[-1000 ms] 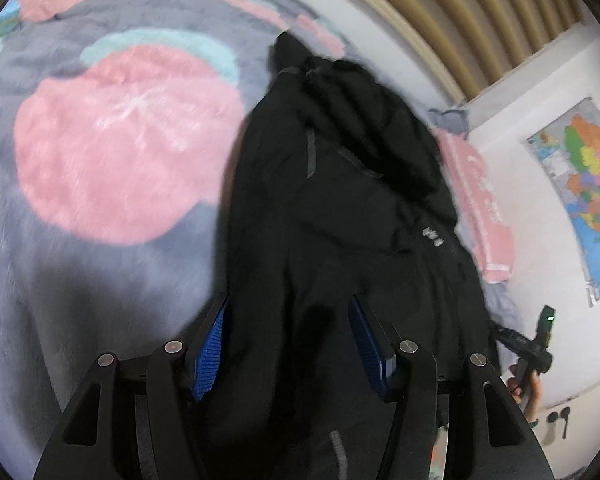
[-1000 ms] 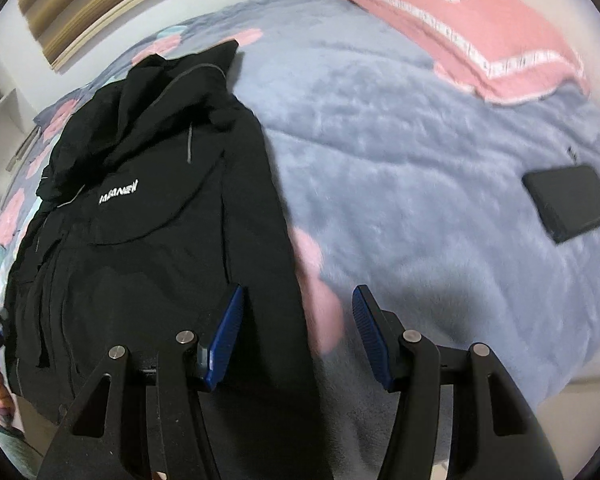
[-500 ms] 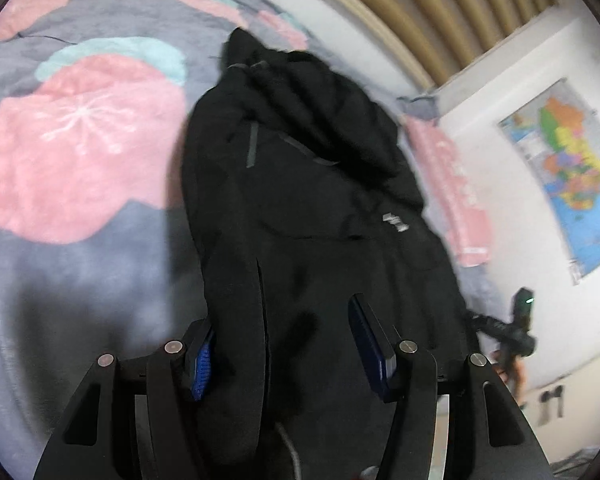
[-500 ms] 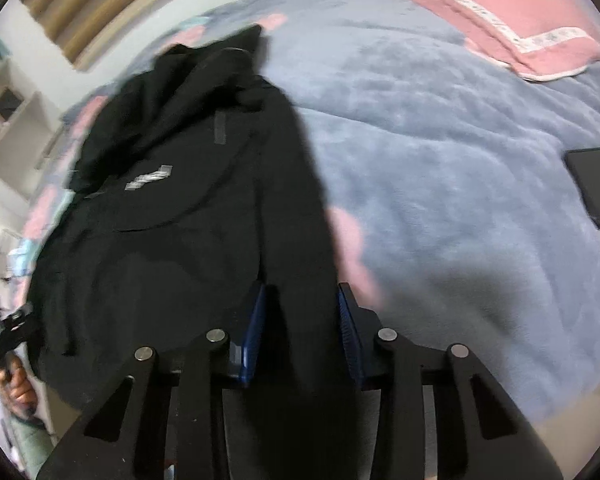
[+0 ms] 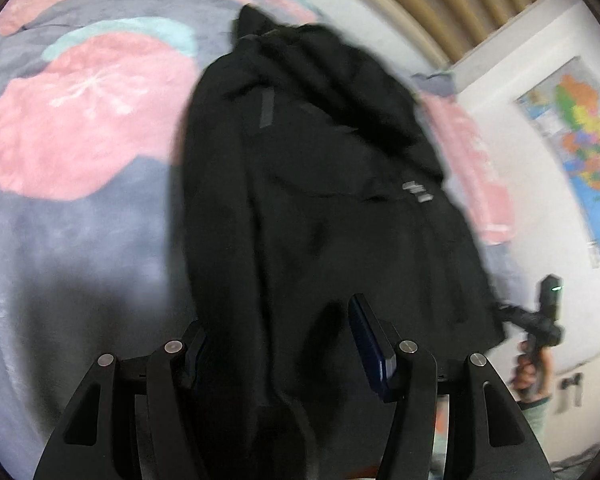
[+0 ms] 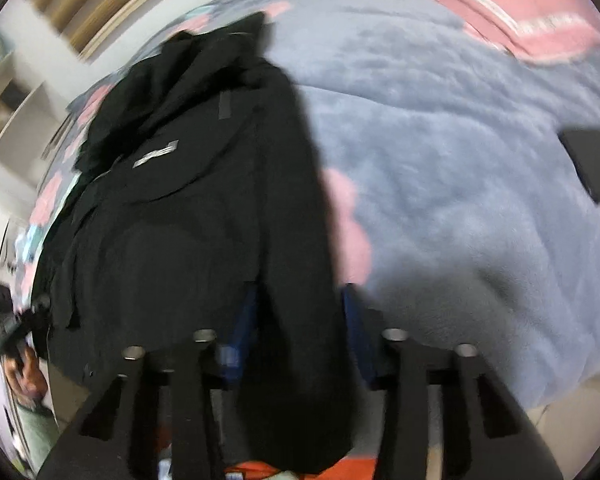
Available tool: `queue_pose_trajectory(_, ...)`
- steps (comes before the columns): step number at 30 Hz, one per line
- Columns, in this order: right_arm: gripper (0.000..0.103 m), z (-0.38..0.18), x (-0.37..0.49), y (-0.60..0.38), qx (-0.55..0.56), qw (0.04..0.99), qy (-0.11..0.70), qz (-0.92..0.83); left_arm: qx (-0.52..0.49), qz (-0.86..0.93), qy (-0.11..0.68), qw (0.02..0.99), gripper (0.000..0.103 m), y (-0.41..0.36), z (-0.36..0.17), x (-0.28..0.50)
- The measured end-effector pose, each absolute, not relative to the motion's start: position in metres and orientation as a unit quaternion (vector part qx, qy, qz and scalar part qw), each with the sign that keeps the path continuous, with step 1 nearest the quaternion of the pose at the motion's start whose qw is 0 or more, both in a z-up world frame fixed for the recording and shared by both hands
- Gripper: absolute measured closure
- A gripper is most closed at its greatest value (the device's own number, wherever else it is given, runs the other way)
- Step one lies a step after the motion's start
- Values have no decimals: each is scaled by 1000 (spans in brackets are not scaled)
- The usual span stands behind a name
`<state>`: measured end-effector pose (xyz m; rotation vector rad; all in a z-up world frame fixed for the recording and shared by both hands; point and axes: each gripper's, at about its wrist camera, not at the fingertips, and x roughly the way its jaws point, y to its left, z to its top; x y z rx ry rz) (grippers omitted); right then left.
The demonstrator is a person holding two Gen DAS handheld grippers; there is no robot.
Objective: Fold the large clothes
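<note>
Left wrist view: the left gripper (image 5: 288, 344) stands wide, black jacket (image 5: 320, 200) fabric lying between its fingers, unclamped, across the centre on the bed (image 5: 80, 240). Right wrist view: the right gripper (image 6: 296, 320) pinches the jacket's (image 6: 204, 220) sleeve at lower centre.

The jacket (image 5: 312, 208) lies lengthwise on the blanket (image 5: 80, 240), hood end far, hem end near. The left gripper (image 5: 278, 344) straddles its hem; the right gripper (image 6: 296, 320) straddles the sleeve. A pillow (image 6: 500, 12) lies beyond it, a flat case (image 6: 596, 164) to the right.
</note>
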<state>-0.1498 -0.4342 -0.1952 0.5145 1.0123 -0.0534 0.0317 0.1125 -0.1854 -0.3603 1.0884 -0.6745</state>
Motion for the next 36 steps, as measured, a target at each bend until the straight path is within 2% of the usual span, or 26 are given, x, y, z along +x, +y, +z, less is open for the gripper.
queue_pose_trajectory(6,69,-151,-158,-409,251,865,430,57,-204,-377,451,783,44,108,-141,18)
queue_pose_trajectory(9,67,-169,-153,-402,243,854,459,38,-181,-350,479,784,44,103,-160,14)
queue_pose_trajectory(13,66,-222,-156,-406,269,809,523,23,-176,-325,517,773,44,112,-192,0)
queue_pose_trajectory(22,65,-217,-157,-400,266,823,499,46,-237,-327,514,757,44,136,-206,-16)
queue_pose_trajectory(23,68,-219,-152,-400,269,824,497,42,-237,-319,515,760,58,140,-209,-15)
queue_pose_trajectory(25,84,-217,-152,-400,264,831,488,29,-223,-300,520,768,88,138,-213,-15)
queue_pose_trajectory(26,86,-215,-153,-396,261,835,484,29,-220,-298,517,772,93,137,-211,-16)
queue_pose_trajectory(36,89,-145,-149,-421,299,865,394,83,-238,-343,407,812,94,143,-123,2)
